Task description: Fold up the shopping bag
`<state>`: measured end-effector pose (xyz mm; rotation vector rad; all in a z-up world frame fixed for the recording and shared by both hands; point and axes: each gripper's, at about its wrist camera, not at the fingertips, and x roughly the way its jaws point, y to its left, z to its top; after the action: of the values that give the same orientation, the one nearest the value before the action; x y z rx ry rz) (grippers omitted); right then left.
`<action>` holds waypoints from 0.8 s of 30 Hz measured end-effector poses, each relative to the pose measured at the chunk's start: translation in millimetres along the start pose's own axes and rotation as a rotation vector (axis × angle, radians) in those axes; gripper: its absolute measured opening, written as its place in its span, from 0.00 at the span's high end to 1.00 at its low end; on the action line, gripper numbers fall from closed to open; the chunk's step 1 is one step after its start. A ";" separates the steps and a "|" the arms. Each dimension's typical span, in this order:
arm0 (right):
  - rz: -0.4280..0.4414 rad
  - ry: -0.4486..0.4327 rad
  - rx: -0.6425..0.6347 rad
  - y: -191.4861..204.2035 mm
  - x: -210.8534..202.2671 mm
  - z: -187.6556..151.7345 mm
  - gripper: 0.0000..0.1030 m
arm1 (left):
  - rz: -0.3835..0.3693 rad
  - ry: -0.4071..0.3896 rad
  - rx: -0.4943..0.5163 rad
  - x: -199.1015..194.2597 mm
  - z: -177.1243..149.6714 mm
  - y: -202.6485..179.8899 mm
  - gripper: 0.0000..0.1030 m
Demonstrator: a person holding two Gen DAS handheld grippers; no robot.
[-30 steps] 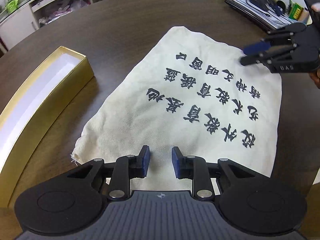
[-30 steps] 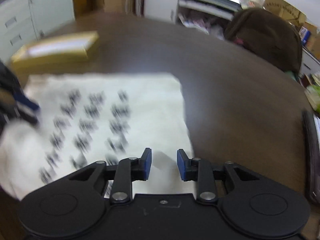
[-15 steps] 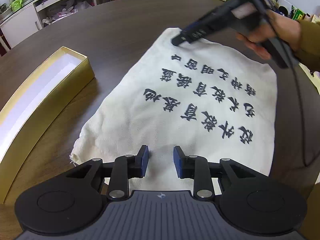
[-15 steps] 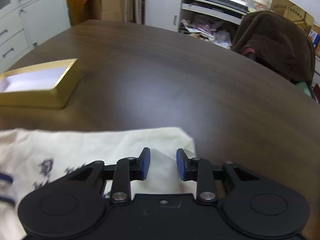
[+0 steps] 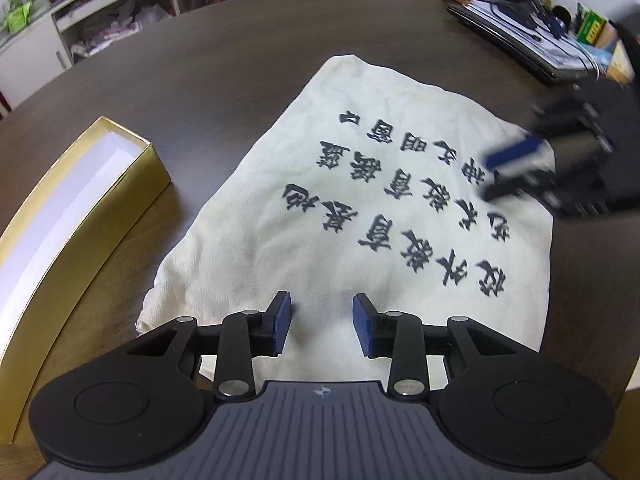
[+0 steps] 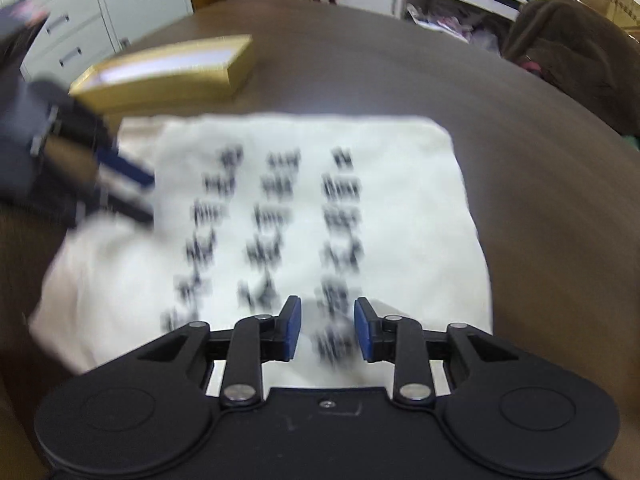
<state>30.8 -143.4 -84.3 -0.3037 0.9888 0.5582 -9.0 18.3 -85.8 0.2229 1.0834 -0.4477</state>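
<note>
A cream cloth shopping bag (image 5: 360, 216) printed with dark characters lies flat on the dark brown round table (image 5: 224, 52). My left gripper (image 5: 322, 326) hovers open over the bag's near edge, nothing between its blue pads. The right gripper (image 5: 508, 172) shows blurred at the bag's right side in the left wrist view, open. In the right wrist view the bag (image 6: 408, 208) is blurred, and my right gripper (image 6: 327, 328) stands open above its near edge. The left gripper (image 6: 120, 188) appears there blurred at the bag's left edge.
An open gold box (image 5: 68, 216) with a white inside lies left of the bag, and shows as the gold box (image 6: 172, 72) beyond it in the right wrist view. A laptop and clutter (image 5: 520, 36) sit at the far right. A chair draped in brown cloth (image 6: 576, 52) stands past the table.
The right gripper has swung back from the bag's far corner to its right side. The left gripper has hardly moved. The bag lies as before.
</note>
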 end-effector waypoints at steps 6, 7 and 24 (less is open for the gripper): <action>-0.026 -0.001 0.018 -11.7 -2.5 -4.3 0.73 | 0.019 -0.022 -0.027 -12.0 9.1 19.4 0.65; -0.031 -0.005 0.025 -15.5 -1.0 -1.4 0.73 | 0.009 -0.017 -0.037 -14.3 7.8 19.5 0.65; -0.088 -0.058 0.142 -73.3 32.1 55.7 0.67 | -0.162 -0.009 0.283 -22.6 -21.2 -114.1 0.48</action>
<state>125.4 -166.9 -83.0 -0.2026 0.9489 0.4123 -86.7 -69.5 -70.7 0.3831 1.0310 -0.7482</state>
